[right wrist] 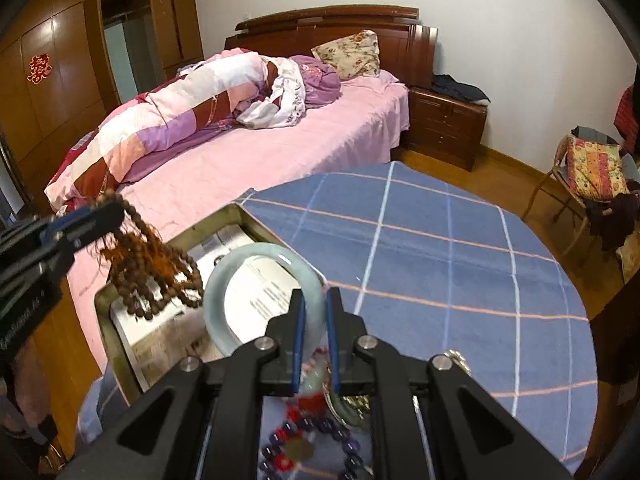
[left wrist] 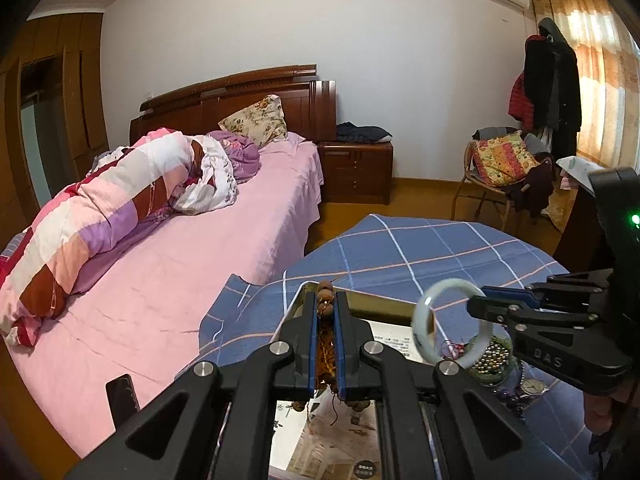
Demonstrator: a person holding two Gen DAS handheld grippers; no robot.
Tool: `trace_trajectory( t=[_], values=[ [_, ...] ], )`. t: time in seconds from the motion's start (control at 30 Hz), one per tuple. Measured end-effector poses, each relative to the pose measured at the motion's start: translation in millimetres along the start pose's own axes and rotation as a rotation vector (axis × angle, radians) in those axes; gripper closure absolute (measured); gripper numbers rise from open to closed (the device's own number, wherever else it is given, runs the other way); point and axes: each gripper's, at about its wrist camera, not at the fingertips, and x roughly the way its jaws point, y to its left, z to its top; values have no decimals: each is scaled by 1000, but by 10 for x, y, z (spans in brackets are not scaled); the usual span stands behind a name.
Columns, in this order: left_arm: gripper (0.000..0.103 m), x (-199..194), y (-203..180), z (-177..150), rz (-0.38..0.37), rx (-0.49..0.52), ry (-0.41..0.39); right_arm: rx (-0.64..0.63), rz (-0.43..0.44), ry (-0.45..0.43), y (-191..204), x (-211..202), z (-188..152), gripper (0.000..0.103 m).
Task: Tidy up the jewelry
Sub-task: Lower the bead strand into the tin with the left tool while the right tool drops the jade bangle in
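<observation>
Pale jade, the bangle (right wrist: 262,300) is pinched by its lower rim in the right gripper (right wrist: 316,336), standing on edge with its open face toward the metal tray (right wrist: 120,344), which lies just left of and below those jaws on the blue checked desk (right wrist: 440,264). The left gripper (left wrist: 326,344) is pressed together on a brown bead strand (right wrist: 156,272), whose long axis hangs straight down over the tray's near-left part, so I judge the left hand is nearer to a drop.

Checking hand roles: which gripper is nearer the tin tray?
Left. The left gripper dangles the brown bead strand over the tin tray; the right gripper, holding the jade bangle, hangs nearer its table-side edge.
</observation>
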Motion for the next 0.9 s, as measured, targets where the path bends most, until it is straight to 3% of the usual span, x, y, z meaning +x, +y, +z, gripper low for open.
trace_trajectory(
  t=[0.37,0.9],
  values=[
    [97,220,29,-51,1,5,45,4,17,24,122,315,69,90],
    [97,590,-104,-224,2,68,133,-38,-38,79,125,523,7,89]
  ],
)
